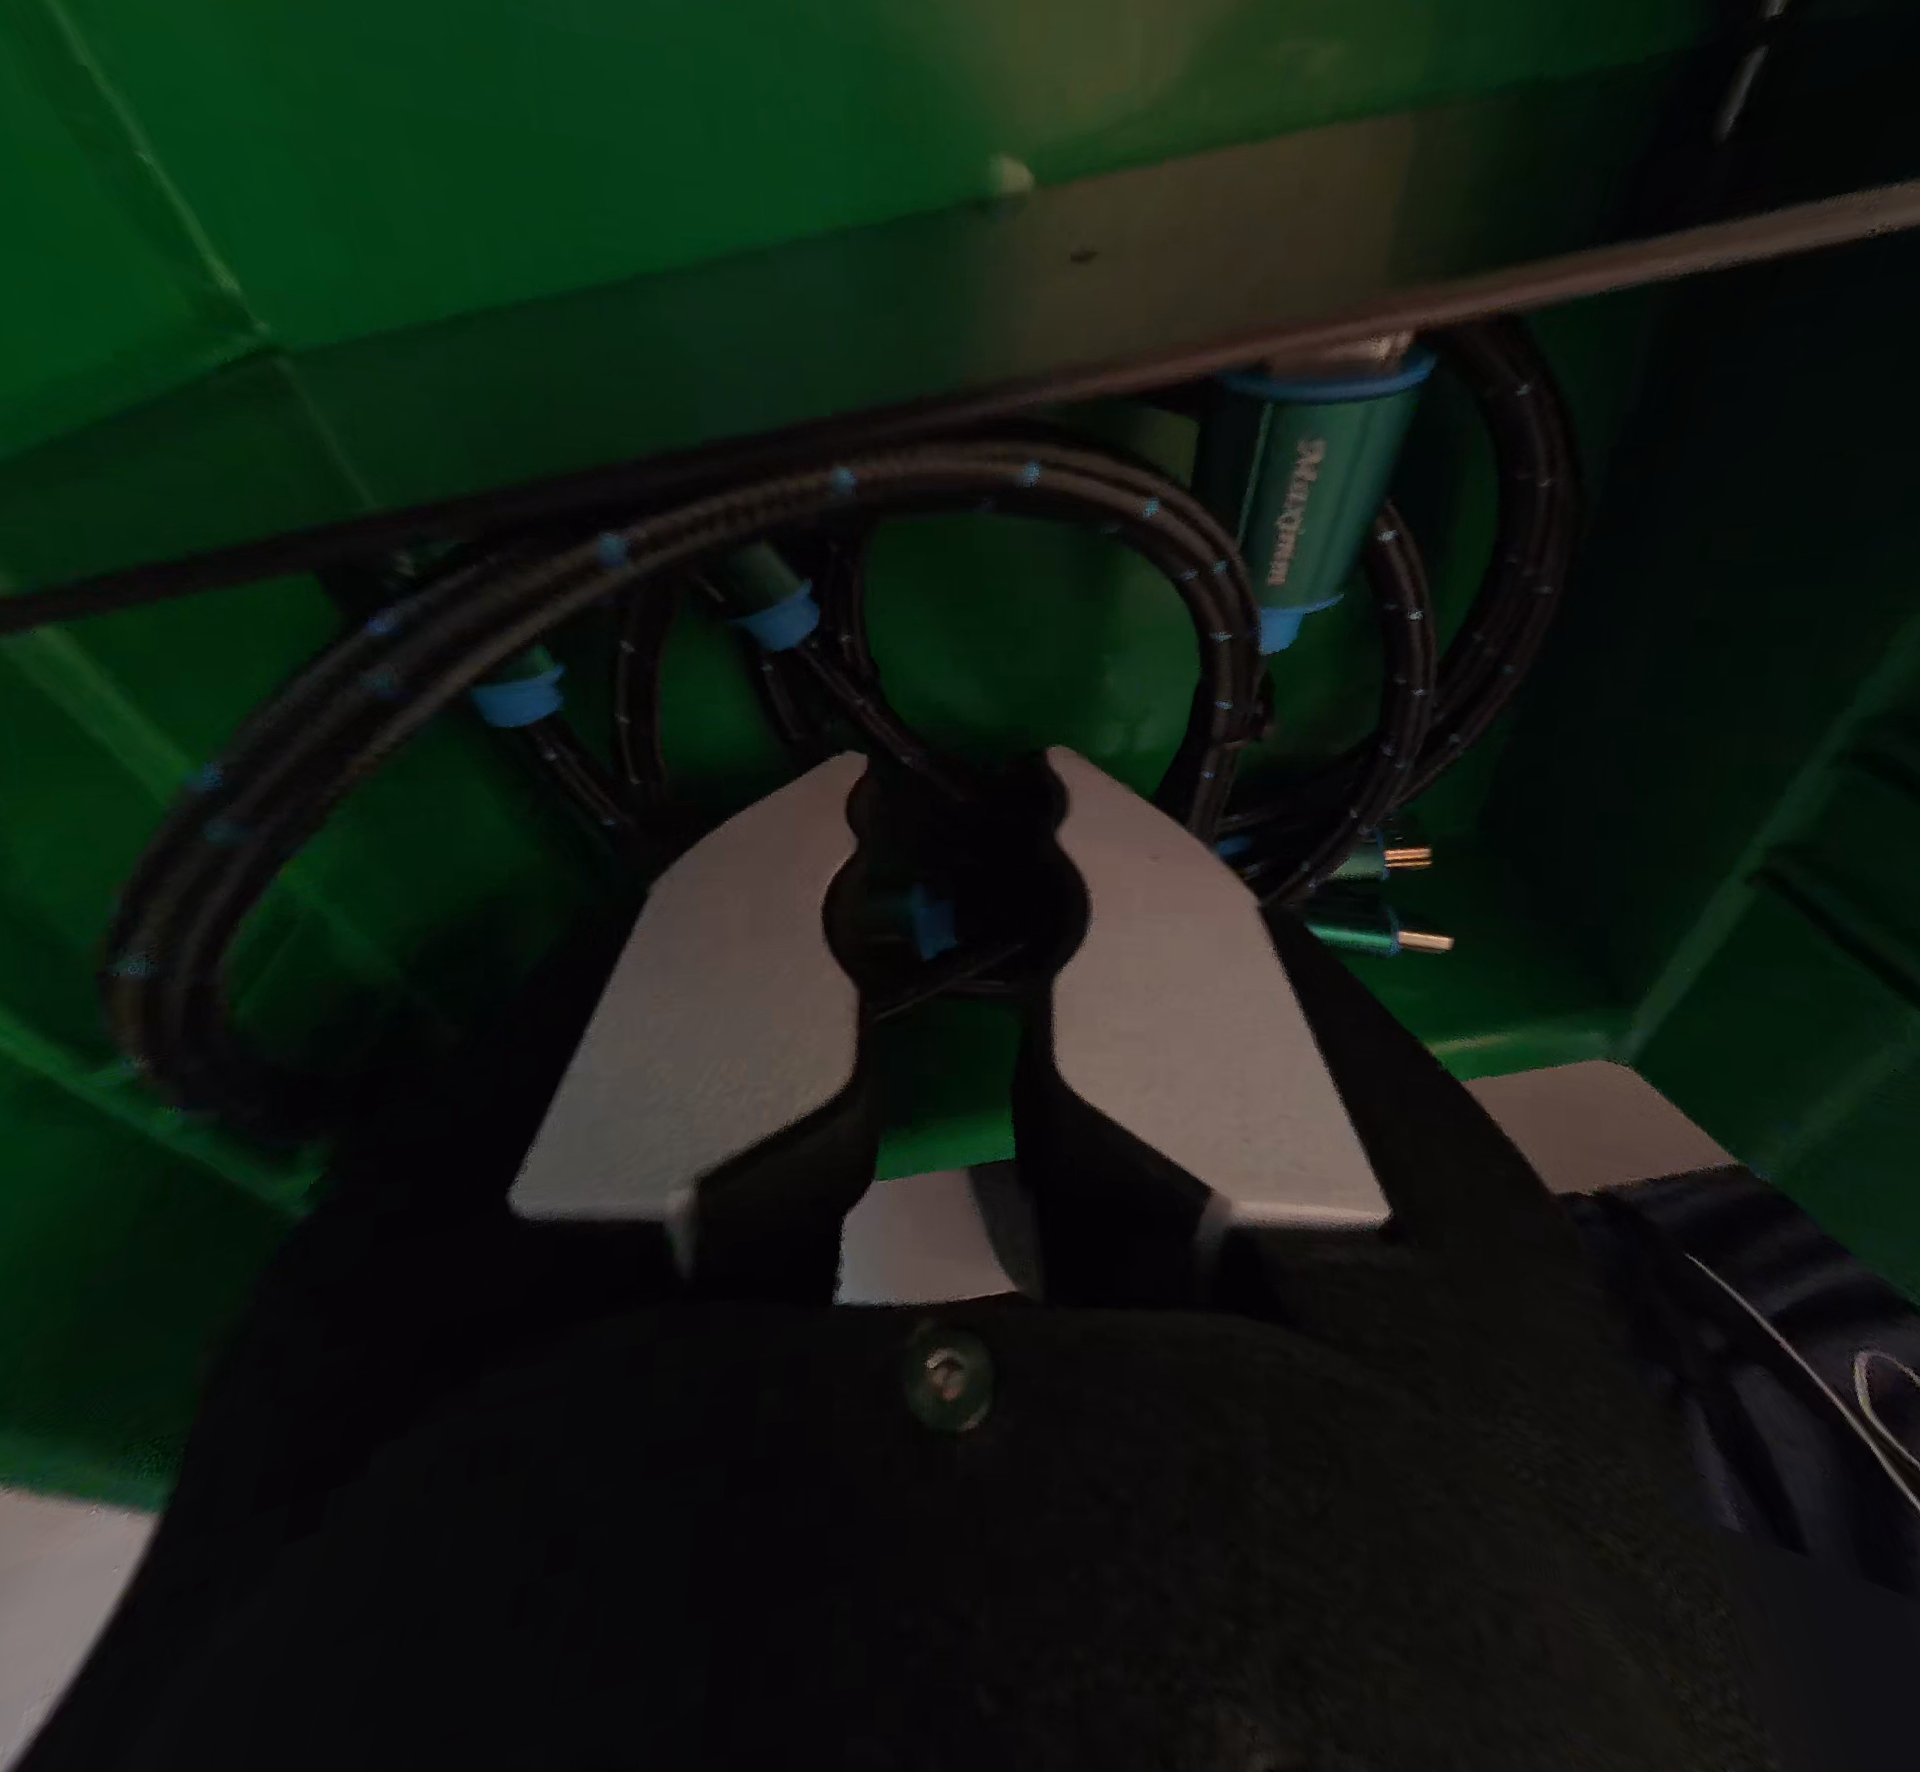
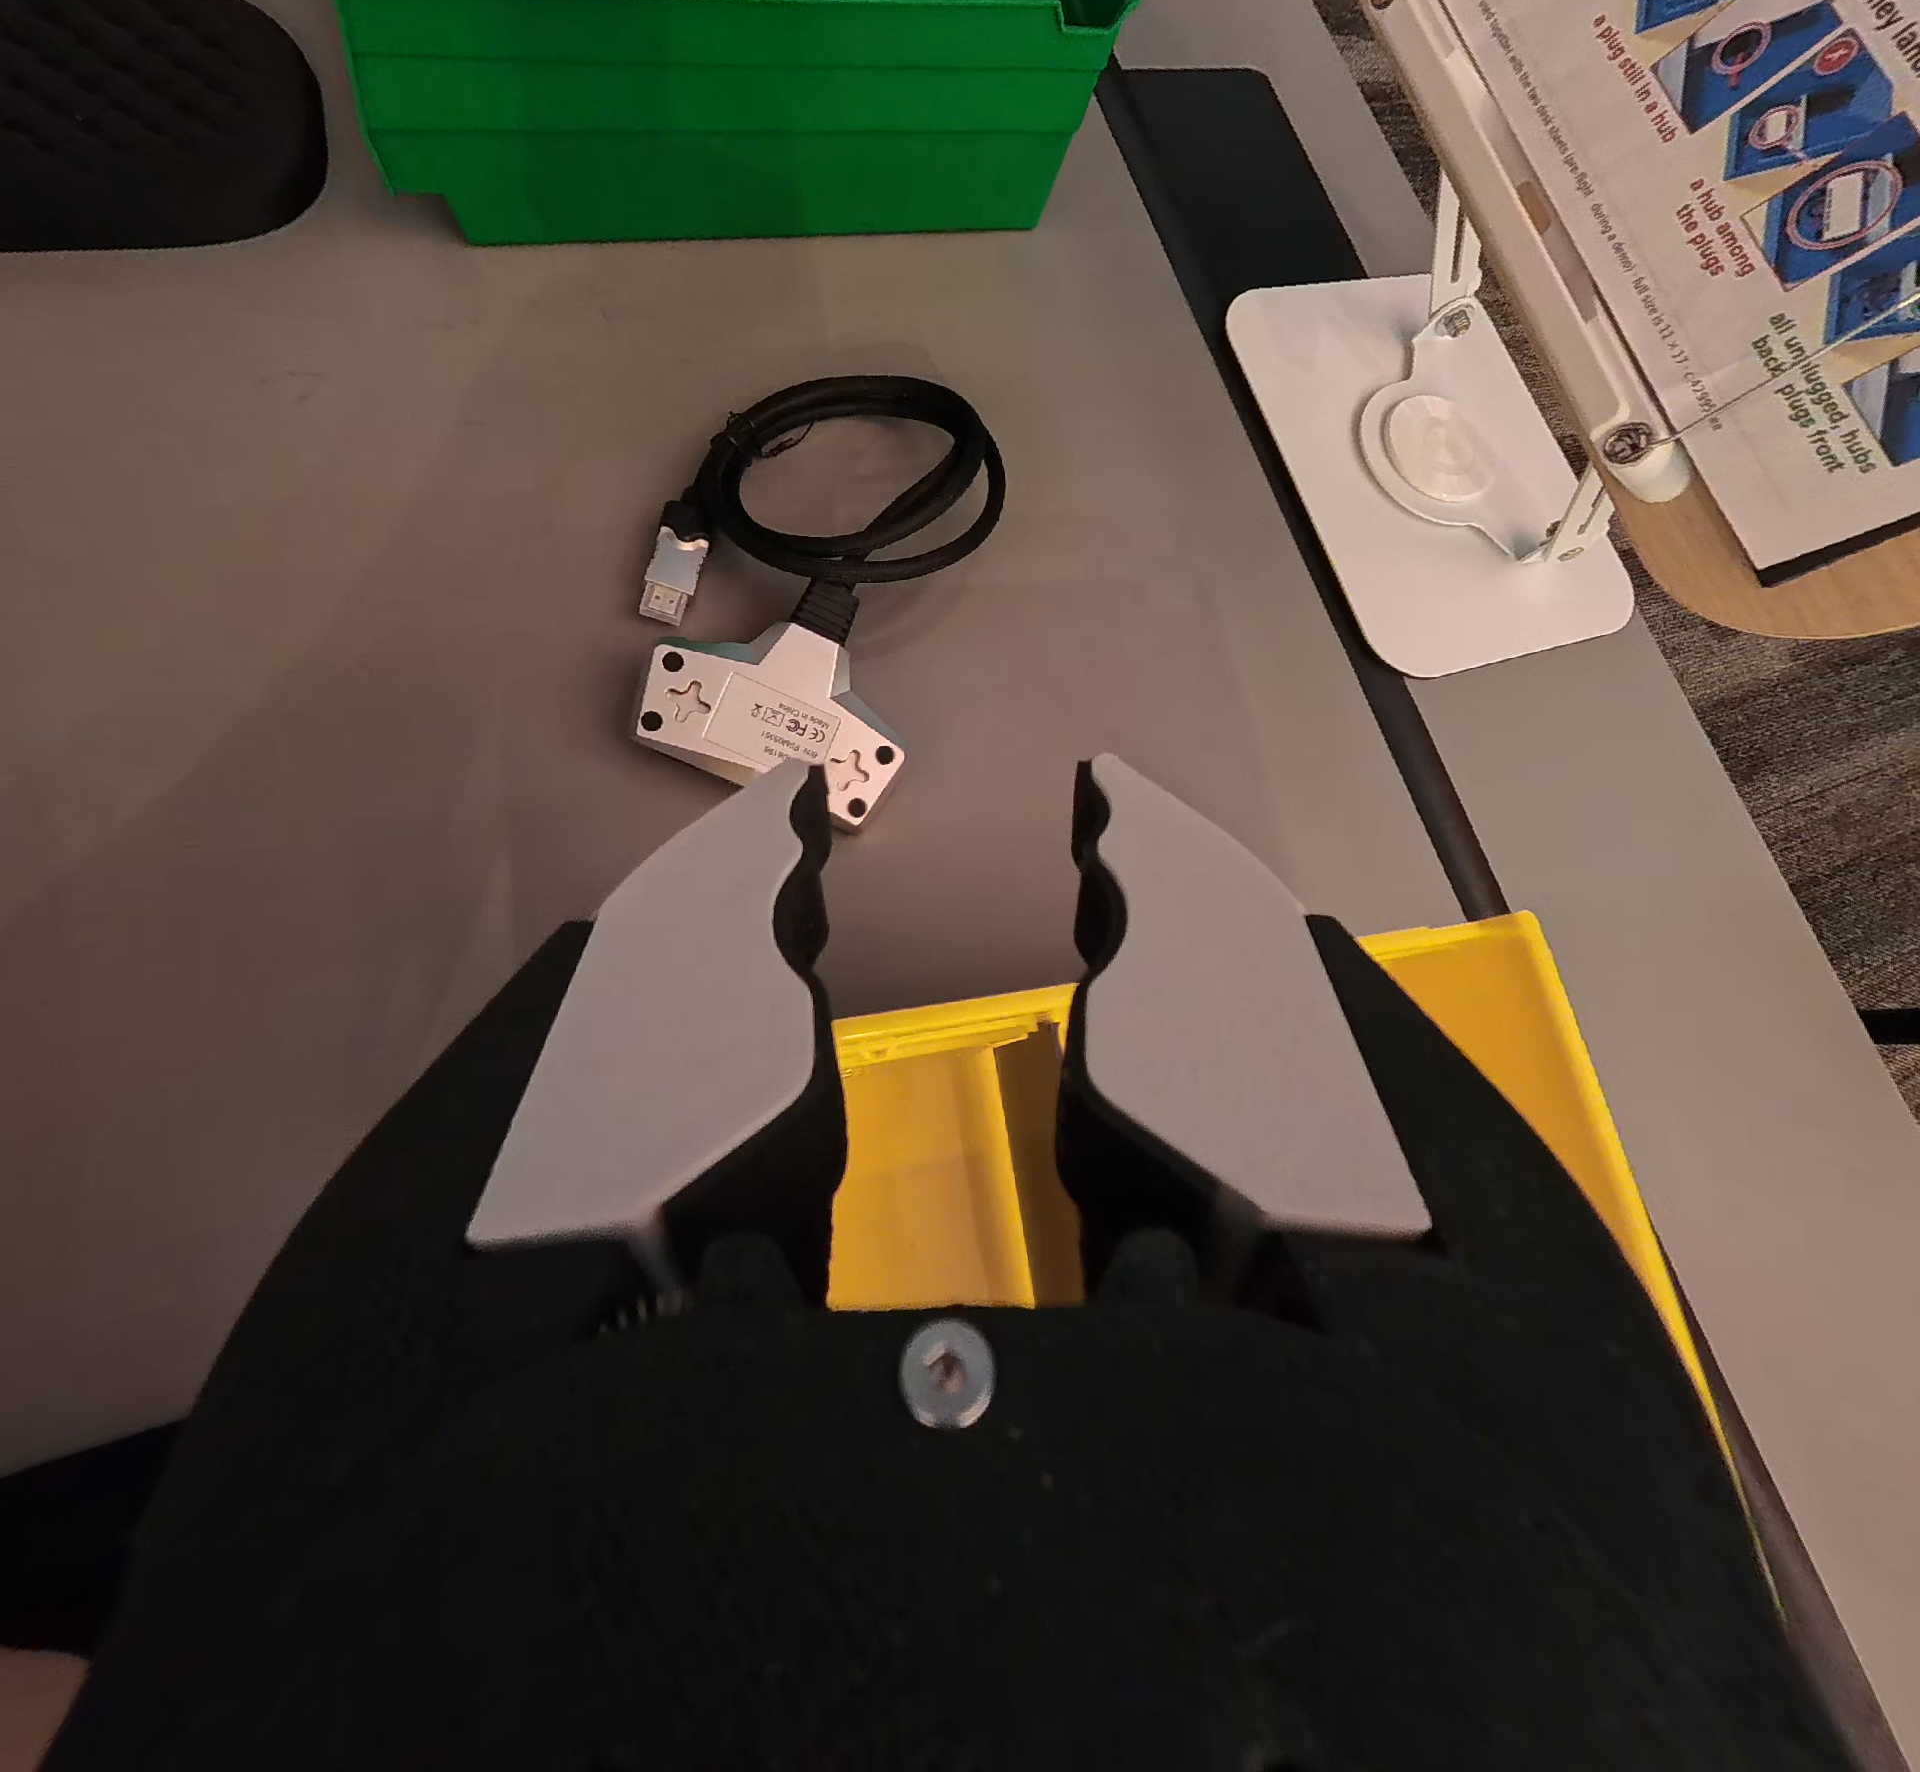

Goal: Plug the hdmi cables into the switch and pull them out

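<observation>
In the left wrist view my left gripper is inside a green bin, its jaws closed on a dark HDMI cable; a blue-collared plug shows between the pads. Black braided cables loop around it, and a teal plug stands behind. In the right wrist view the silver HDMI switch lies label side up on the grey table, with its own coiled black lead and plug. My right gripper is open and empty, its left fingertip just over the switch's near corner.
The green bin stands at the back of the table. A yellow bin sits under my right gripper. A black padded object lies at the back left. A white stand with a printed sheet is at the right edge.
</observation>
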